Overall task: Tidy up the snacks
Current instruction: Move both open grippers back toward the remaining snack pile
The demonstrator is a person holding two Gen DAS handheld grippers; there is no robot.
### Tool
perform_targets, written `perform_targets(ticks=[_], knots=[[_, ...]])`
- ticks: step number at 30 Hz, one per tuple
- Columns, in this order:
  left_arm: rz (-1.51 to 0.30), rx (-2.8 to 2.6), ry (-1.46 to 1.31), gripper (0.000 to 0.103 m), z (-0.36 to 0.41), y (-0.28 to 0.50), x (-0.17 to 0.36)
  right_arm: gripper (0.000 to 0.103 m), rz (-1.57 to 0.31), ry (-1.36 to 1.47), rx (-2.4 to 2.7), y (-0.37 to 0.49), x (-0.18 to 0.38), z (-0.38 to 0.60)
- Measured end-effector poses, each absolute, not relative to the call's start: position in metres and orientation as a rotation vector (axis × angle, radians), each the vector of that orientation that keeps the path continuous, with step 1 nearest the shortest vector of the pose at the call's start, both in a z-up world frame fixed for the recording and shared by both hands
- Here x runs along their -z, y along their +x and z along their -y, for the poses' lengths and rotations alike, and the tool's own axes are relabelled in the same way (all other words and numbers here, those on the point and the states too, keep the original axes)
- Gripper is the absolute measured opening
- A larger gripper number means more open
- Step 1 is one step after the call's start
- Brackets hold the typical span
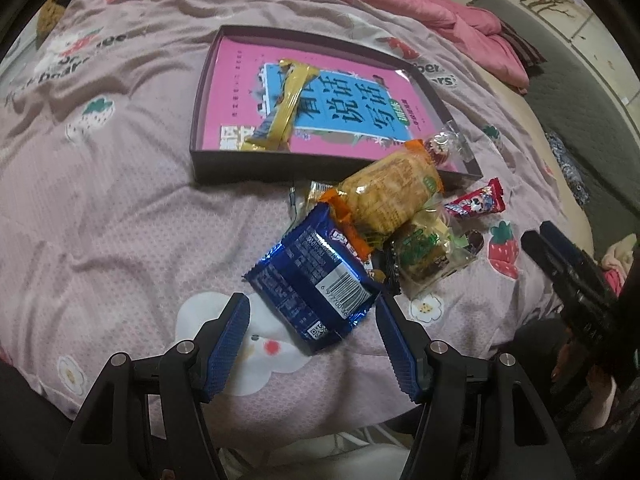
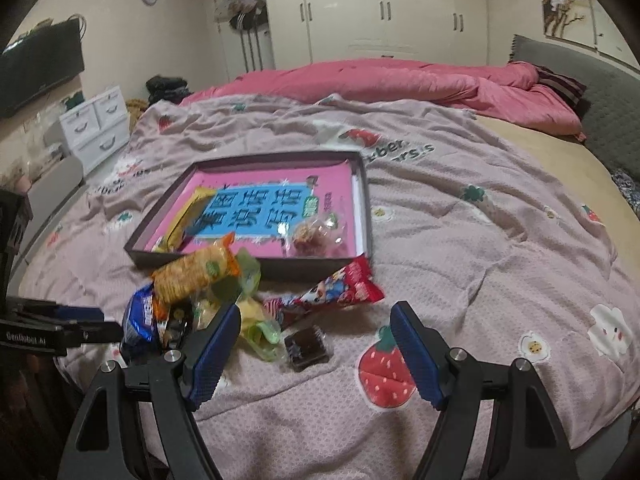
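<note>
A dark shallow box point(image 1: 199, 92) point(image 2: 300, 267) lies on the bed with a pink and blue book inside. On the book rest a yellow bar point(image 1: 280, 108) and a clear-wrapped candy point(image 1: 444, 146). In front of the box is a heap of snacks: an orange cracker packet point(image 1: 388, 192) point(image 2: 188, 276), a green packet point(image 1: 424, 252), a red packet point(image 1: 476, 200) point(image 2: 340, 290), a dark square sweet point(image 2: 308, 346) and a blue foil packet point(image 1: 316, 276) point(image 2: 138, 320). My left gripper point(image 1: 312, 310) is open, its jaws straddling the blue packet's near end. My right gripper point(image 2: 316, 312) is open above the dark sweet.
The bed carries a mauve strawberry-print blanket point(image 2: 460, 240) and a bunched pink quilt point(image 2: 400, 80) at the back. A grey headboard point(image 2: 600, 92) is on the right. White drawers point(image 2: 96, 128), a dark screen point(image 2: 40, 68) and wardrobes point(image 2: 380, 12) stand beyond the bed.
</note>
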State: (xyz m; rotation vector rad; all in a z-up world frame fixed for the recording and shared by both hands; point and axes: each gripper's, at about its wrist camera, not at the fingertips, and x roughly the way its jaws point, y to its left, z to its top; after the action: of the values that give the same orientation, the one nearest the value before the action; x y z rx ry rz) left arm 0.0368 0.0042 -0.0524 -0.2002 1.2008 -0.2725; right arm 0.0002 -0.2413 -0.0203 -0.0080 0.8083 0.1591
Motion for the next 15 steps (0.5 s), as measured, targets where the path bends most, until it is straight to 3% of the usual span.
perform_targets(ticks=[15], knots=[[-1.237,0.284,-0.331,0.068,-0.007,0.049,0.066,0.077,-0.977,-0.054,-0.165,0.015,0.057,0.237]])
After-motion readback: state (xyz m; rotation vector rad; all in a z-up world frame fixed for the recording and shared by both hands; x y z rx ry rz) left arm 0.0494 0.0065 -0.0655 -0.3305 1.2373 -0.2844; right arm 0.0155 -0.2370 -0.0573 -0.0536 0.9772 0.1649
